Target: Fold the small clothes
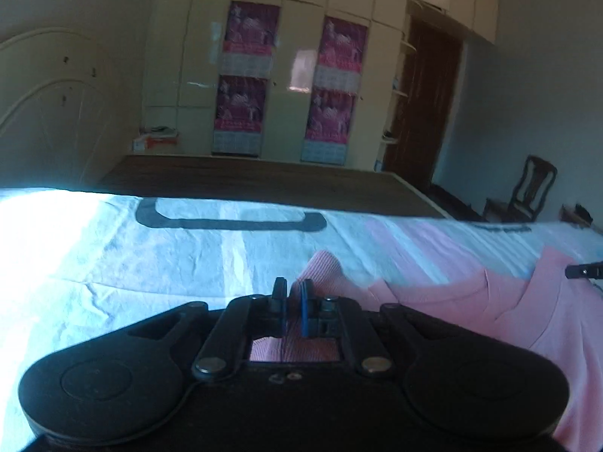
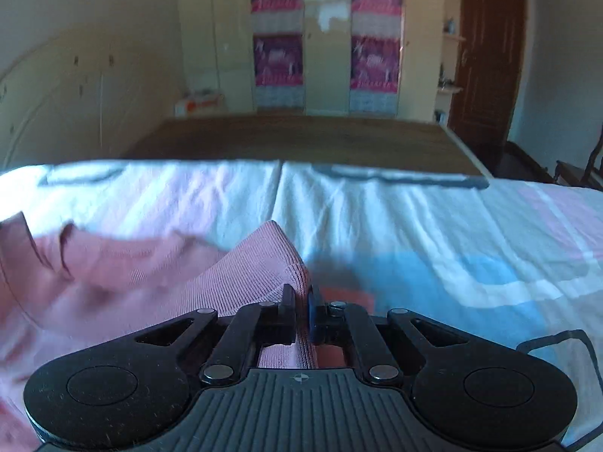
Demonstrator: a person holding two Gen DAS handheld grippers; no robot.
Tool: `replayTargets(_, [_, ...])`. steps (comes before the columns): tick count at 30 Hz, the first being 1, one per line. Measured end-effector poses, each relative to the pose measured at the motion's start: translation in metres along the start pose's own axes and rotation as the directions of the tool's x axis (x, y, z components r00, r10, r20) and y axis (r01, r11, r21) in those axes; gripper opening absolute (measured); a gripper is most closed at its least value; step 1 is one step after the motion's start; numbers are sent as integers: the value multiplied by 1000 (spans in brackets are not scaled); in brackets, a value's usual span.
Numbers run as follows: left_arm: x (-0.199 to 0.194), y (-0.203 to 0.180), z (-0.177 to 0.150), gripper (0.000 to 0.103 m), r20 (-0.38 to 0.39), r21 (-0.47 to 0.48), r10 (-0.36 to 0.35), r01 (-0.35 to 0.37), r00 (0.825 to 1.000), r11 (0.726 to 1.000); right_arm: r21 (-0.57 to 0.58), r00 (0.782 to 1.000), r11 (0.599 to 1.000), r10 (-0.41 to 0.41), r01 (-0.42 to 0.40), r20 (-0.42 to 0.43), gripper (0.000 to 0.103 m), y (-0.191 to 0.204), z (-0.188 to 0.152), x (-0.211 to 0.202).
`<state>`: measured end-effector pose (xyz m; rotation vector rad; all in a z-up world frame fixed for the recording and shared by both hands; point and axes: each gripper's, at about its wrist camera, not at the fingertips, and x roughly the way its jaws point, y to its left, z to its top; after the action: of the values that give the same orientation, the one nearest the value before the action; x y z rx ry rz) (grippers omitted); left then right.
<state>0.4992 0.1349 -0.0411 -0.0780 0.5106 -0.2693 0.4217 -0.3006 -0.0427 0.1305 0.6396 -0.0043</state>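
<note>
A small pink ribbed garment [image 1: 508, 309] lies on the bed sheet [image 1: 150, 256]. My left gripper [image 1: 293, 289] is shut on a corner of it, and the pinched cloth sticks up past the fingertips. The garment stretches right toward the tip of my right gripper [image 1: 584, 271]. In the right wrist view my right gripper [image 2: 301, 295] is shut on another corner of the pink garment [image 2: 132, 263], which peaks above the fingertips and spreads to the left. Both corners are lifted slightly off the sheet [image 2: 414, 207].
The sheet is white with pale blue and pink stripes and a dark grey outline shape [image 1: 230, 222]. Beyond the bed is a dark wooden surface [image 2: 301, 139], a wardrobe with pink posters [image 1: 245, 75], a brown door [image 2: 486, 56] and a chair [image 1: 527, 192].
</note>
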Motion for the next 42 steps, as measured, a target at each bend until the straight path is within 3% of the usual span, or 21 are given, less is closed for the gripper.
replayTargets(2, [9,11,-4,6,-39,-78,11,-14,999,997,49,999,998,-37,35,33,5,-7,-3,-2])
replayTargets(5, [25,18,-6,6,-96,-138,31,-44,995,989,50,998,997,-49,51,-50,5,-9,-11,18])
replayTargets(10, [35,15,-5,6,-131,-110,54,-68,990,992,48,994,996,-74,77,-77,5,-8,-15,21])
replayTargets(12, [44,15,-10,7,-188,-105,64,-85,980,991,46,991,995,-81,86,-104,5,-9,-18,28])
replayTargets(15, [50,14,-12,14,-220,-83,80,-101,972,991,20,988,995,-94,97,-123,5,-6,-15,34])
replayTargets(16, [49,14,-10,30,-224,-75,98,-117,970,990,23,987,995,-92,96,-131,5,-6,-13,34])
replayTargets(17, [46,14,-8,63,-227,-63,139,-157,964,986,30,986,995,-92,97,-140,8,-6,-11,33])
replayTargets(18, [40,10,-5,71,-211,-38,195,-207,958,978,30,984,993,-106,112,-143,27,-5,-6,33])
replayTargets(19, [31,4,-2,72,-168,-8,203,-207,965,978,17,982,988,-149,152,-117,55,0,-2,27])
replayTargets(20, [24,-4,0,72,-147,13,171,-171,974,985,9,985,987,-162,163,-66,63,6,0,18])
replayTargets(21, [22,-15,1,72,-155,27,123,-120,980,992,7,993,993,-117,118,-26,65,15,2,11])
replayTargets(25, [39,-92,-4,70,-231,128,-72,104,970,986,-83,991,991,101,-109,-90,59,78,5,26])
replayTargets(28, [50,-127,-15,72,-256,133,-135,173,957,976,-163,971,961,203,-223,-129,57,125,-2,38])
replayTargets(30, [55,-131,-23,74,-258,146,-109,151,960,978,-210,962,944,223,-254,-160,57,141,-9,45])
replayTargets(32, [55,-114,-28,79,-238,156,-57,96,970,983,-239,965,940,208,-242,-161,57,135,-14,49])
replayTargets(33, [48,-97,-29,80,-211,157,2,31,978,987,-236,969,946,191,-224,-154,57,124,-14,48])
replayTargets(35, [41,-65,-31,79,-195,171,117,-83,974,982,-215,994,975,37,-59,-105,57,91,-13,46])
replayTargets(37, [33,-32,-34,80,-206,111,87,-65,975,992,-123,983,983,-150,137,-109,57,44,-14,49])
replayTargets(39, [31,-25,-31,86,-223,107,129,-108,966,988,-19,989,995,-97,96,-114,57,11,-17,46])
replayTargets(40, [30,-24,-29,87,-228,97,131,-111,965,989,-48,987,993,-111,106,-114,57,10,-16,44])
replayTargets(42, [23,-32,-24,78,-232,83,150,-134,961,988,-70,984,989,-136,128,-113,57,22,-12,39])
